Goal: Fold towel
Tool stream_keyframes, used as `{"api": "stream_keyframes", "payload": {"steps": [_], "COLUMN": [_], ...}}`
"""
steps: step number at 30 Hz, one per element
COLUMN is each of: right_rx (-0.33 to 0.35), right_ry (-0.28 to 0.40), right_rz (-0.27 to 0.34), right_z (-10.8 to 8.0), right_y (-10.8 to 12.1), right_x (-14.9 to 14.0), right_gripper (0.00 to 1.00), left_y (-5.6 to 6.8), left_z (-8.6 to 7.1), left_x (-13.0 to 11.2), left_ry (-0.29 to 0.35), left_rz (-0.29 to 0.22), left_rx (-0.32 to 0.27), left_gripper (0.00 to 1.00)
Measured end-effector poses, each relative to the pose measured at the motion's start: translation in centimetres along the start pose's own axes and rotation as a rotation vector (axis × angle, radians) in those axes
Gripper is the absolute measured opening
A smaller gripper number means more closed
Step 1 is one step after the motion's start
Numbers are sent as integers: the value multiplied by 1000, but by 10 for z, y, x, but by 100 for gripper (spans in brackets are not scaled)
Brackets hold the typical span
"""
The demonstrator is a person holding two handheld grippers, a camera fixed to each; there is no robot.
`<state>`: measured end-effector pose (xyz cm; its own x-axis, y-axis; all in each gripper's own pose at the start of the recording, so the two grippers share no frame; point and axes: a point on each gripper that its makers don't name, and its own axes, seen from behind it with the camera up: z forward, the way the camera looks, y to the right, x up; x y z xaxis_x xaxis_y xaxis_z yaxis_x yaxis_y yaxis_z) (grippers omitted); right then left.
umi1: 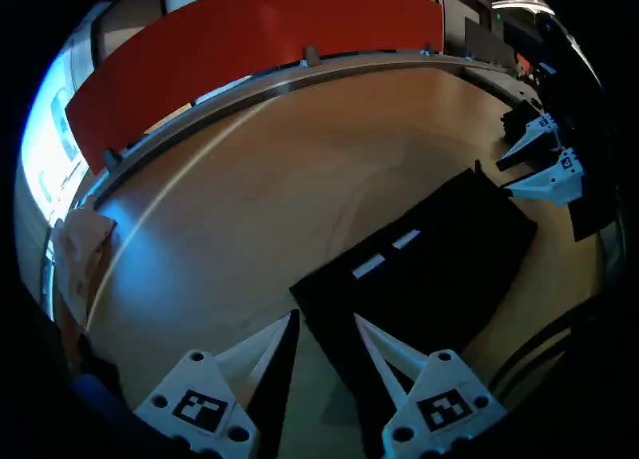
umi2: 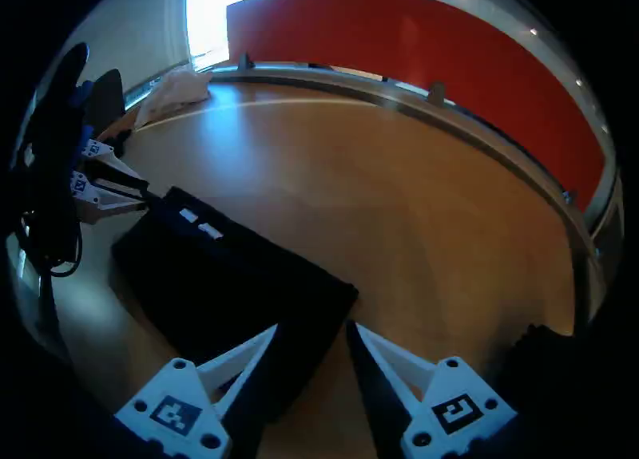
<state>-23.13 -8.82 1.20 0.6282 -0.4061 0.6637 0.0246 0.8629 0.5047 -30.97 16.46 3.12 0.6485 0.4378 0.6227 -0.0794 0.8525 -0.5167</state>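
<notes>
The black towel (umi1: 431,259) is lying folded on the wooden table (umi1: 263,187). The left gripper (umi1: 326,316) and the right gripper (umi2: 312,326) are standing wide open, each hovering at an opposite towel corner

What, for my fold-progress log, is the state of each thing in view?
towel: folded into a rectangle, lying flat on the table, not gripped
left gripper: jaws open, at one towel corner
right gripper: jaws open, at the opposite corner
</notes>
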Motion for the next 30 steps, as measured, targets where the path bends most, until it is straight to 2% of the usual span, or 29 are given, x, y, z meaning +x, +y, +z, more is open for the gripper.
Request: {"api": "stream_keyframes", "payload": {"steps": [3,5,8,9,11,15,21,30], "right_rx": [-19,-27,-28,-28,-31,-34,-31,-29], "right_ry": [8,13,26,30,34,45,54,70], "right_rz": [-2,-2,-4,-4,-4,-5,-9,-10], "right_z": [1,1,-2,-3,-5,-7,-12,-27], "right_y": [5,7,7,7,7,7,4,-4], "right_x": [2,4,5,6,6,7,8,4], "right_gripper": [67,72,95,99,100,100,100,100], "left_y": [-6,-9,-9,-9,-8,-9,-9,-6], "left_z": [1,-1,-5,-6,-8,-11,-15,-32], "left_x": [0,1,2,2,2,3,2,-5], "left_ry": [-1,3,9,11,13,24,26,34], "left_rz": [1,-4,-19,-26,-45,-73,-82,-107], "left_rx": [18,27,17,12,0,-4,-2,12], "left_gripper": [44,56,75,81,100,100,100,100]}}
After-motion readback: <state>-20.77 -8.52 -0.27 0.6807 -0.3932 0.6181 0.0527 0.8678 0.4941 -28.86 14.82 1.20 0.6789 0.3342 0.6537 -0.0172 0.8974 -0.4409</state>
